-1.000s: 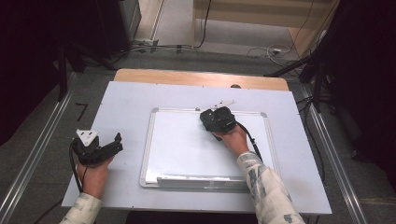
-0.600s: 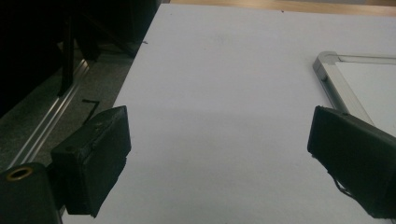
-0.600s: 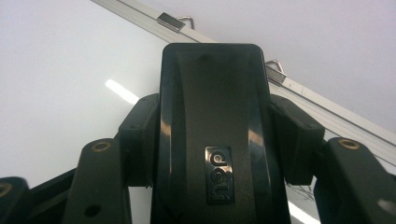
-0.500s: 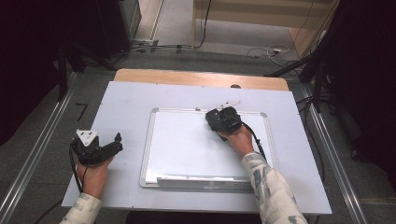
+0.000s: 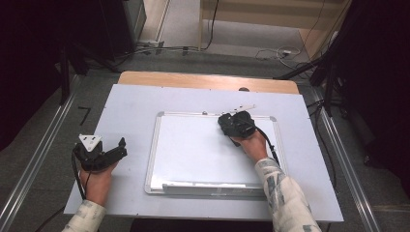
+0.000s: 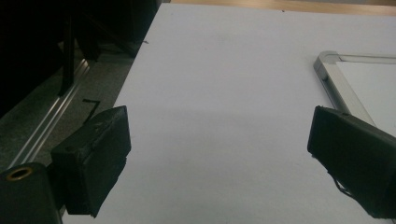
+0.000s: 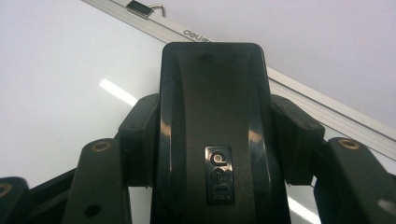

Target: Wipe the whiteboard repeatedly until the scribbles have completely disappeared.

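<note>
A white whiteboard [image 5: 193, 154] with a silver frame lies flat in the middle of the table. My right gripper [image 5: 234, 123] is over its far right part, shut on a black eraser [image 7: 215, 126] that bears an embossed logo. In the right gripper view the eraser rests between the jaws, just short of the board's far frame [image 7: 299, 95]. My left gripper [image 5: 118, 147] rests on the table left of the board, open and holding nothing. In the left gripper view, my left gripper [image 6: 219, 135] has bare table between its jaws, with the board's corner [image 6: 336, 79] at the right.
The table [image 5: 135, 106] is covered by a pale grey sheet, with a wooden strip [image 5: 193, 79] along its far edge. A narrow tray [image 5: 212, 186] runs along the board's near edge. Metal rails [image 5: 38, 159] flank the table and cables [image 5: 270, 50] lie on the floor behind.
The right gripper has slid a little to the right along the board's far part with the eraser in it. The left gripper has stayed where it was.
</note>
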{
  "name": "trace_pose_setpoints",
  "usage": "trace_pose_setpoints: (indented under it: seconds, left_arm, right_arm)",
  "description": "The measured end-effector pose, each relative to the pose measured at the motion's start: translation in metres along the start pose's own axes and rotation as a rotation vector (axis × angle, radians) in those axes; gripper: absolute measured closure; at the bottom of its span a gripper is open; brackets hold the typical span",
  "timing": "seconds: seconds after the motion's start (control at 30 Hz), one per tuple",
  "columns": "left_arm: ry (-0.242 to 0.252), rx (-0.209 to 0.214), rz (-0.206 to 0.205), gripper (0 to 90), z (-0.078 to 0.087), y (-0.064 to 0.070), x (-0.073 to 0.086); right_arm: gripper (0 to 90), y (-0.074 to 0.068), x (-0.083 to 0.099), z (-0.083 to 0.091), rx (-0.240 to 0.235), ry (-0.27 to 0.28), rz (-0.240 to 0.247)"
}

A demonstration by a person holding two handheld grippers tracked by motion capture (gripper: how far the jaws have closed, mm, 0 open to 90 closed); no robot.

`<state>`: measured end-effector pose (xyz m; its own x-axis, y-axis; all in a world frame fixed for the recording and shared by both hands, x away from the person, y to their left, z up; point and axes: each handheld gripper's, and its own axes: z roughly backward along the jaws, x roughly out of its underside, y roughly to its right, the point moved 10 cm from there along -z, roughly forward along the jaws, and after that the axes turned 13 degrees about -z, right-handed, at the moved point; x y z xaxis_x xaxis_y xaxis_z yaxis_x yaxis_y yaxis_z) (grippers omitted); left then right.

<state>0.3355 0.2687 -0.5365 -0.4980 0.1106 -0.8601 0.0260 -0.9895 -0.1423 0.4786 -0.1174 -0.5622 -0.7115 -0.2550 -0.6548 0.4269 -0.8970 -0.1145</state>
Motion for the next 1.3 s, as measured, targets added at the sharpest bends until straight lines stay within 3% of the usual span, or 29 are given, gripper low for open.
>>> trace_pose_setpoints:
  seconds: [1.3]
  left_arm:
    - [-0.003, -0.001, -0.005, 6.3, 0.0, 0.001, 0.0]
  right_arm:
    - [39.4, 0.055, 0.013, 0.02, 0.077, 0.008, -0.07]
